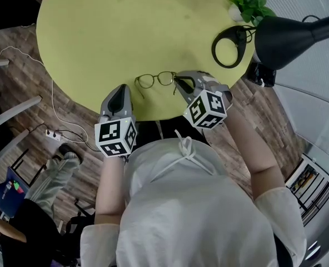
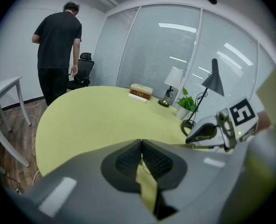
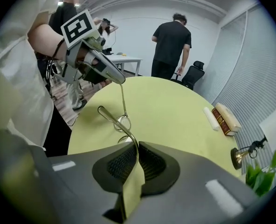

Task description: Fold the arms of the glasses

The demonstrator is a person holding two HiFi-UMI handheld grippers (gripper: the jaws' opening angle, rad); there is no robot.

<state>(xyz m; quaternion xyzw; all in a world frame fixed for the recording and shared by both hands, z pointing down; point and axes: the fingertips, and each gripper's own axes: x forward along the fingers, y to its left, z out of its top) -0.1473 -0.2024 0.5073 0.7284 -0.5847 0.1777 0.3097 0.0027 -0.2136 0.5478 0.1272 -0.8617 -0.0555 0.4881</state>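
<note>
Thin-rimmed glasses (image 1: 156,79) lie near the front edge of the round yellow-green table (image 1: 109,32). My right gripper (image 1: 178,82) is shut on their right arm; in the right gripper view that arm (image 3: 111,116) curves up from between the pads (image 3: 137,146). My left gripper (image 1: 124,88) sits at the left end of the glasses with its jaws together. The straight left arm (image 3: 123,101) runs up to its tip (image 3: 120,80). A thin line shows at the closed jaws (image 2: 141,143) in the left gripper view, where the frame itself is hidden.
A black desk lamp (image 1: 281,35) with a ring-shaped base (image 1: 228,46) and a small plant (image 1: 252,1) stand at the table's right. Stacked books (image 3: 226,118) and a small table lamp (image 2: 174,78) sit at the far side. A person (image 3: 171,41) stands beyond the table by an office chair (image 3: 194,73).
</note>
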